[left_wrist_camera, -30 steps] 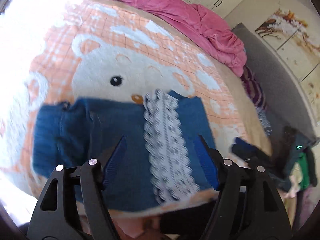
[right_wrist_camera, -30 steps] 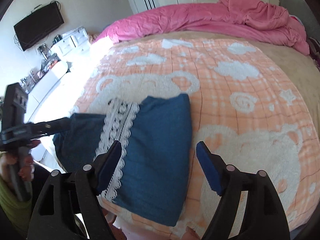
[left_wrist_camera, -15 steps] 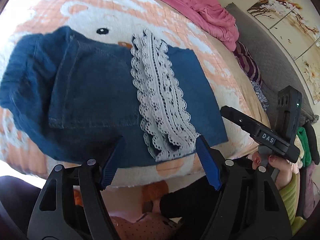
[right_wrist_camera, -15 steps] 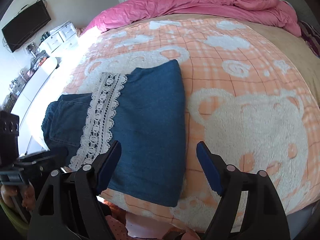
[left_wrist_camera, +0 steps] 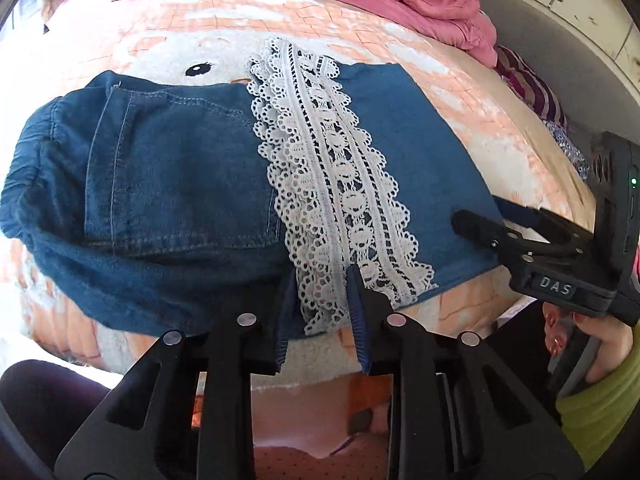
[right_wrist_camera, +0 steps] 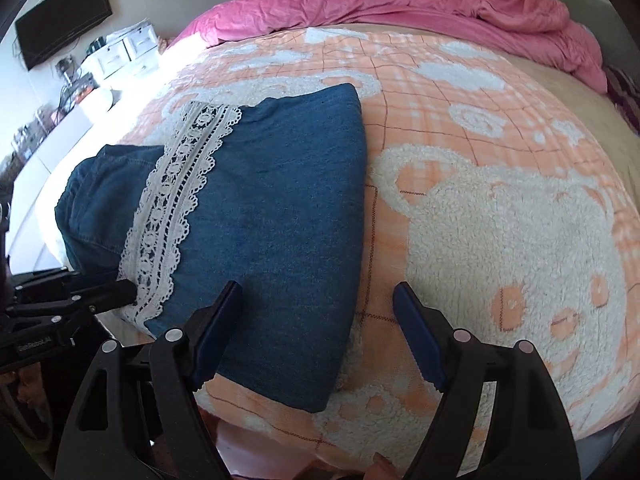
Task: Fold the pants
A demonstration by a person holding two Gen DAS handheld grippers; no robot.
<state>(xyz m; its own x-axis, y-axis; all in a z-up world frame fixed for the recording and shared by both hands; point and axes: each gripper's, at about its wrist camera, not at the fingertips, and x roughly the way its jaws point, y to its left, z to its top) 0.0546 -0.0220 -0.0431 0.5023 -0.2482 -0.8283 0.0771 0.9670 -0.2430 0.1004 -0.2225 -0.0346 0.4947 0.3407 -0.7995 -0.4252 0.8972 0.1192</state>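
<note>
Left gripper [left_wrist_camera: 320, 280], black with blue pads, sits at near edge of folded blue denim pants [left_wrist_camera: 172, 184]; its jaws are narrowed, close together around the near end of the white lace trim strip [left_wrist_camera: 332, 184]. Whether they actually pinch the lace, cannot tell. In the right wrist view the left gripper [right_wrist_camera: 124, 290] tip touches the lace trim strip [right_wrist_camera: 180, 200] bottom end.

Right gripper [right_wrist_camera: 318, 300], same black/blue build, jaws wide apart, holding nothing. Its left finger lies over the near right part of the pants [right_wrist_camera: 272, 208], its right finger over bare blanket. In the left wrist view the right gripper [left_wrist_camera: 480, 228] tips rest at the pants' right edge.

Pants lie folded in a rectangle near the front edge of the bed, pocket part to the left, lace band running front to back across the middle.

Under them: orange-and-white fleece blanket with bear pattern [right_wrist_camera: 500, 220]. Beyond it, crumpled pink duvet [right_wrist_camera: 400, 4] across the far side. Further: black wall TV [right_wrist_camera: 60, 20] and white drawer unit [right_wrist_camera: 124, 48] at left. No containers with contents visible.
</note>
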